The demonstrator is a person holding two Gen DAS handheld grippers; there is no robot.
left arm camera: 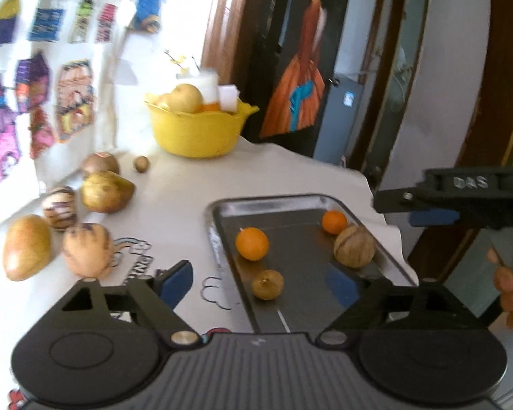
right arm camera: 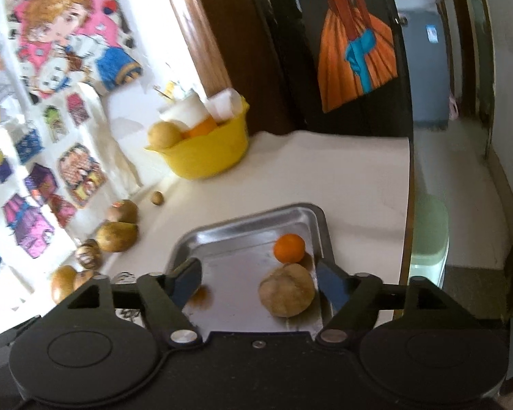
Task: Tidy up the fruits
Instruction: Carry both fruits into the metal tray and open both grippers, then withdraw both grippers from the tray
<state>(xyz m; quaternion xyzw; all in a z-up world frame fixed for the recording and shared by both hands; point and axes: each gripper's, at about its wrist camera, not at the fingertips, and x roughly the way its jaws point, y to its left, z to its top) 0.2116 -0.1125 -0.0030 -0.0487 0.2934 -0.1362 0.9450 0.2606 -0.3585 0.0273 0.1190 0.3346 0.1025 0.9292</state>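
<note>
Blue-padded fingers [left arm camera: 177,282] of both grippers gape wide — holding nothing.

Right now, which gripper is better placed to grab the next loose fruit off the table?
Left. The left gripper is open near the fruit pile left of the tray; the right gripper hangs over the tray's far side.

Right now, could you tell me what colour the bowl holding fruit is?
Yellow; the bowl shows best in the left wrist view.

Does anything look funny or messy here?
A bit. The yellow bowl holds white cups jammed in with its fruit. One small brown fruit sits alone on the table, apart from the fruit pile. Nothing looks spilled or broken.
</note>
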